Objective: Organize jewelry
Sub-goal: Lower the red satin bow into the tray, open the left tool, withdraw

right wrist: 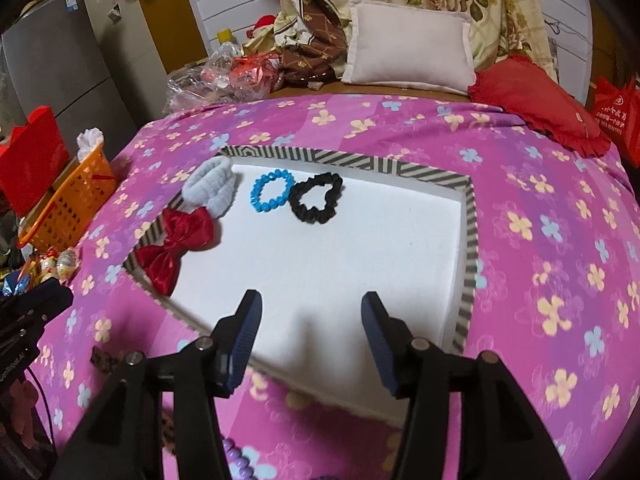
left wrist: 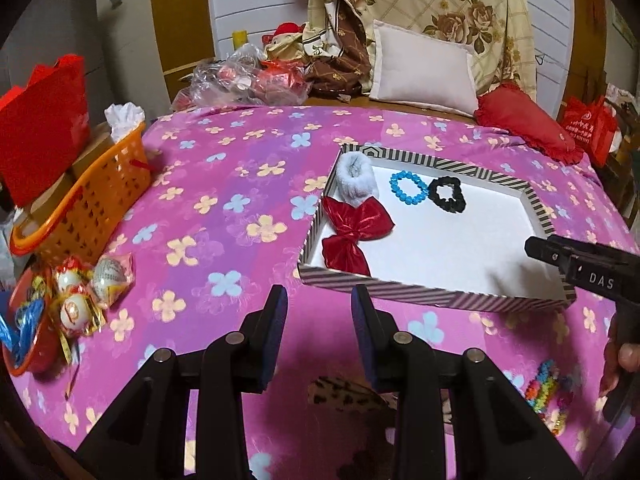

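Both hand-held grippers (left wrist: 320, 304) (right wrist: 311, 312) gape empty; beaded pieces (left wrist: 546, 394) below lie half-hidden.

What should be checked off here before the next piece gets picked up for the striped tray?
1. Left claw empty, nothing between its pads: ok.
2. Right claw empty and apart: ok.
3. Striped tray has bare white floor left: ok.
4. Placed pieces inside the tray: blue bead bracelet and black scrunchie ok; grey fluffy scrunchie and red bow lie on the left rim: not ok.
5. Pieces still outside: multicoloured bracelet and leopard-print piece on the bedspread: ok.
6. Purple beads, mostly hidden behind the claw: cannot tell.
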